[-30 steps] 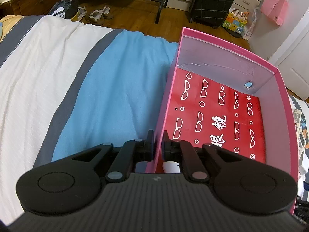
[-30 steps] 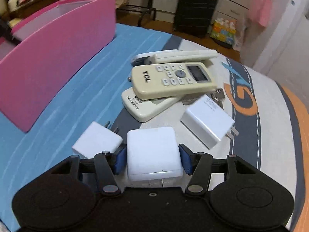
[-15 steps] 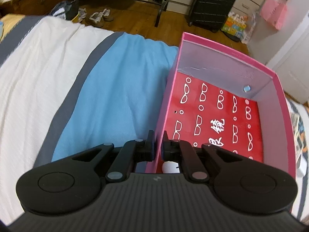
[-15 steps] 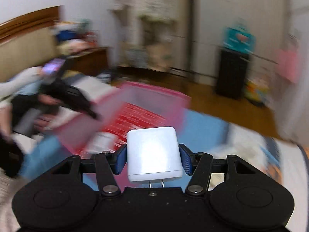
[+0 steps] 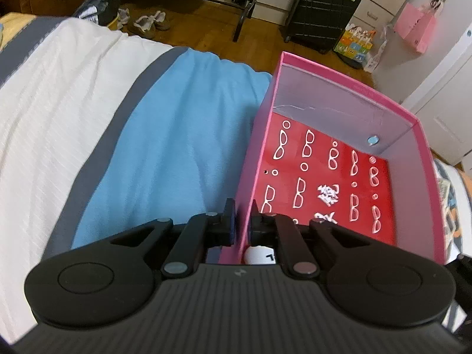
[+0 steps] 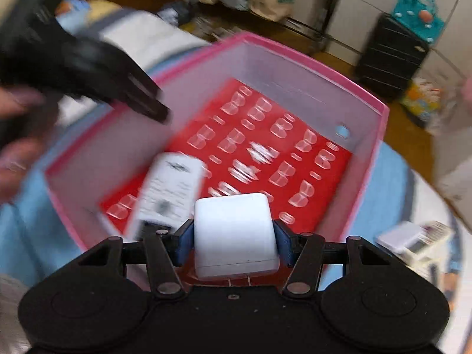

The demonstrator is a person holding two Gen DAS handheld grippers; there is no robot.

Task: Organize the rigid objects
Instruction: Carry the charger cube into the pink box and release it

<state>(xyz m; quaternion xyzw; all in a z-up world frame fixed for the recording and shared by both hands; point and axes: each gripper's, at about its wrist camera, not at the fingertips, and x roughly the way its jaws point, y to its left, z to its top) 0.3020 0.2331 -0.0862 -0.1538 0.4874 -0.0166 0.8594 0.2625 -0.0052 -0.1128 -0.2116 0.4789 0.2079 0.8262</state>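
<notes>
A: The left gripper is clamped on the near left wall of the pink box, one finger outside over the blue bedspread, the other inside above the red floor printed with white spectacles. Where is the charger?

B: The white charger sits squeezed between the blue pads of the right gripper, at six o'clock in the right wrist view, prongs pointing back toward the camera. It hangs over the near edge of the open box, above the red floor.

A: Anything already inside?

B: A white remote lies on the floor at about nine o'clock from the charger, blurred, so its markings cannot be read. In the left wrist view only a white corner shows between the fingers, probably the same remote.

A: And outside the box?

B: At four o'clock in the right wrist view more pale devices rest on the bedspread, too smeared to tell apart. At ten o'clock the left gripper's black body reaches to the box wall, a person's hand behind it. A black suitcase stands on the wooden floor at one o'clock in the left wrist view.
</notes>
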